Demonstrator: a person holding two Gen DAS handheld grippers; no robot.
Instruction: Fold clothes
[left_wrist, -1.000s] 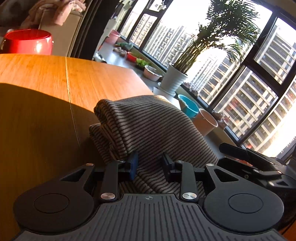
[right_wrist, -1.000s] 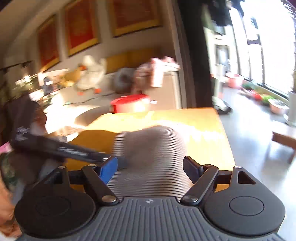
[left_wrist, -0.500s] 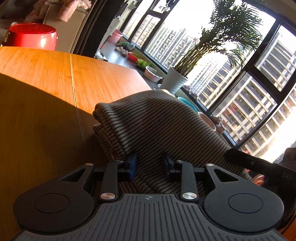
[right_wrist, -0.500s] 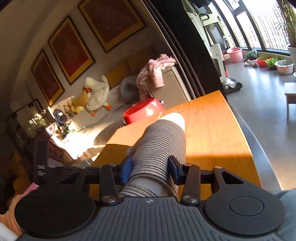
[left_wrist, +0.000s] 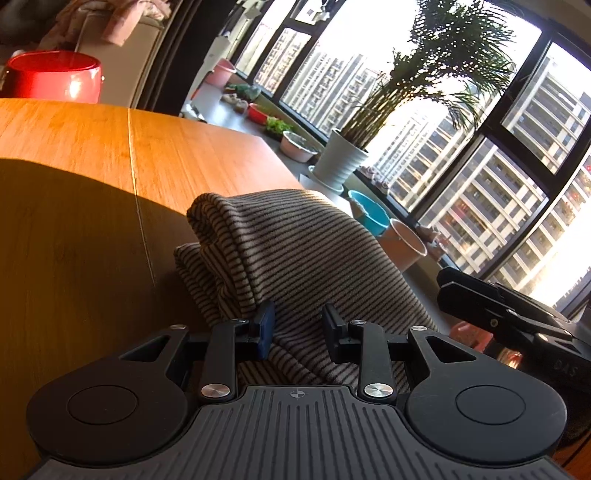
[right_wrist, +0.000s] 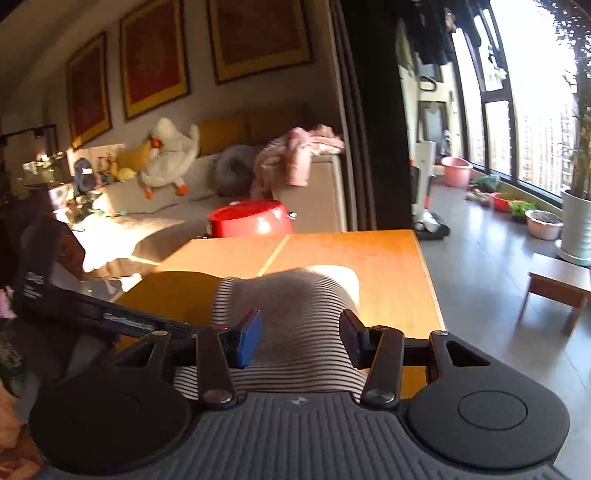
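Note:
A grey garment with thin dark stripes (left_wrist: 295, 254) lies bunched and folded on the wooden table (left_wrist: 92, 147). My left gripper (left_wrist: 298, 330) has its fingers a little apart over the near edge of the cloth, which passes between them. In the right wrist view the same striped garment (right_wrist: 295, 306) lies between the fingers of my right gripper (right_wrist: 301, 338), which stand apart with the cloth loose between them. The right gripper's body shows at the right edge of the left wrist view (left_wrist: 509, 314), and the left gripper's body (right_wrist: 74, 306) shows at the left of the right wrist view.
A red pot (left_wrist: 51, 75) stands at the table's far end, also in the right wrist view (right_wrist: 249, 219). A sofa (right_wrist: 184, 199) with toys and pink clothes is behind it. A potted palm (left_wrist: 341, 157), bowls and basins line the window. A low stool (right_wrist: 557, 284) stands at right.
The right gripper was shut on the striped cloth half a second ago; its fingers have now opened and it has dropped lower. The left gripper's fingers have opened slightly.

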